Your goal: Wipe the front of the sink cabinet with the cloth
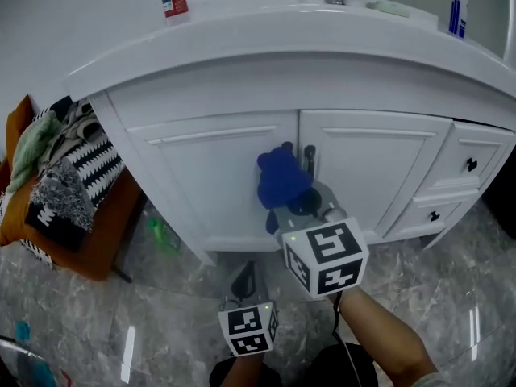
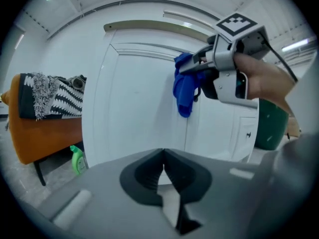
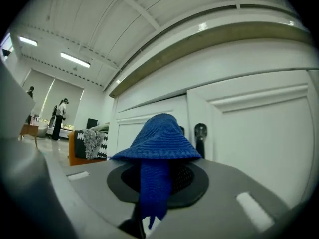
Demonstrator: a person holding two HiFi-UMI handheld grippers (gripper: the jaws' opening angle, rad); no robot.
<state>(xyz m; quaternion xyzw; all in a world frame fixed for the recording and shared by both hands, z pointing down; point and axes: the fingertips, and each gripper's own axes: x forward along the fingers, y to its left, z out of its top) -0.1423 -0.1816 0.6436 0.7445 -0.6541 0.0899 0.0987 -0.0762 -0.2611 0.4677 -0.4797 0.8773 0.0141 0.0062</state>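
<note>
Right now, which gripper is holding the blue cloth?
The right gripper, up at the cabinet doors, grips the blue cloth; the left gripper hangs lower, shut, empty.

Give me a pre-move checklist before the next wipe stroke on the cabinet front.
1. Blue cloth clamped in right tongs: ok.
2. Cloth pressed against cabinet door: cannot tell; it sits at the seam between the doors.
3. Stroke path free: not ok, door knob right beside the cloth.
4. Left tongs shut, empty, low, away from the doors: ok.
5. Green bottle on the floor by the cabinet corner, away from the cloth: ok.
</note>
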